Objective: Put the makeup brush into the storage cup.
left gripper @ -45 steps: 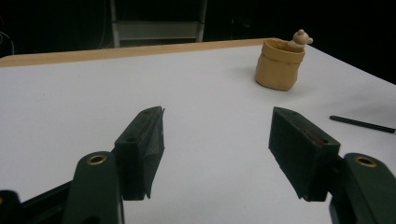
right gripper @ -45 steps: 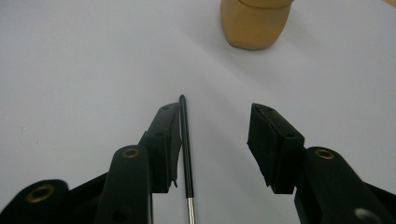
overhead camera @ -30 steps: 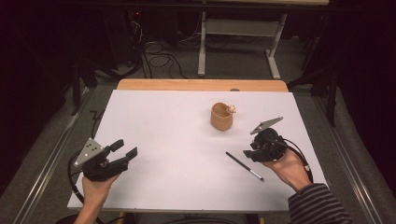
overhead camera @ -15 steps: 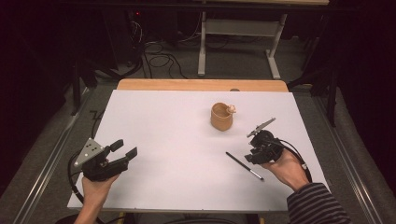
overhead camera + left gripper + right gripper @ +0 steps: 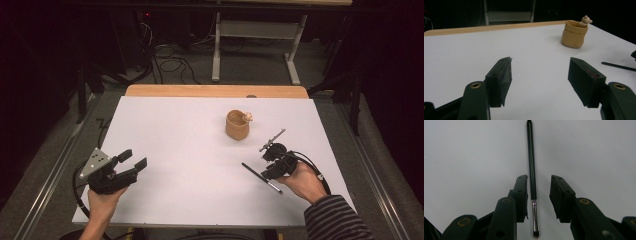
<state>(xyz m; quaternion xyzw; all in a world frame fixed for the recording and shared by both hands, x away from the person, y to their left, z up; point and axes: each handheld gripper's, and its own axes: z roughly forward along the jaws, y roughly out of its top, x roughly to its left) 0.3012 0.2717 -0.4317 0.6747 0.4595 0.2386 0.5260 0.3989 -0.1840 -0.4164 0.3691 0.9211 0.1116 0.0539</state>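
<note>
A thin black brush (image 5: 262, 179) with a silver ferrule lies on the white table sheet (image 5: 190, 150) at the front right. My right gripper (image 5: 270, 169) points down over it. In the right gripper view the brush (image 5: 531, 165) lies between the jaws, nearer the left pad (image 5: 522, 192), and neither pad presses on it. The right gripper (image 5: 538, 179) is open; its jaws have just been closing around the brush. A tan pouch-shaped cup (image 5: 237, 125) with a small figure on its rim stands behind it. My left gripper (image 5: 134, 158) rests open at the front left, nothing between its jaws (image 5: 540, 61).
The left gripper view shows the cup (image 5: 574, 34) far off to the right and the brush (image 5: 617, 66) at the right edge. A wooden table edge (image 5: 215, 90) borders the sheet at the back. Beyond it are floor cables (image 5: 170, 60) and a metal frame (image 5: 255, 30).
The right gripper has sunk a little toward the brush and its jaws have narrowed around it. The left gripper has stayed put.
</note>
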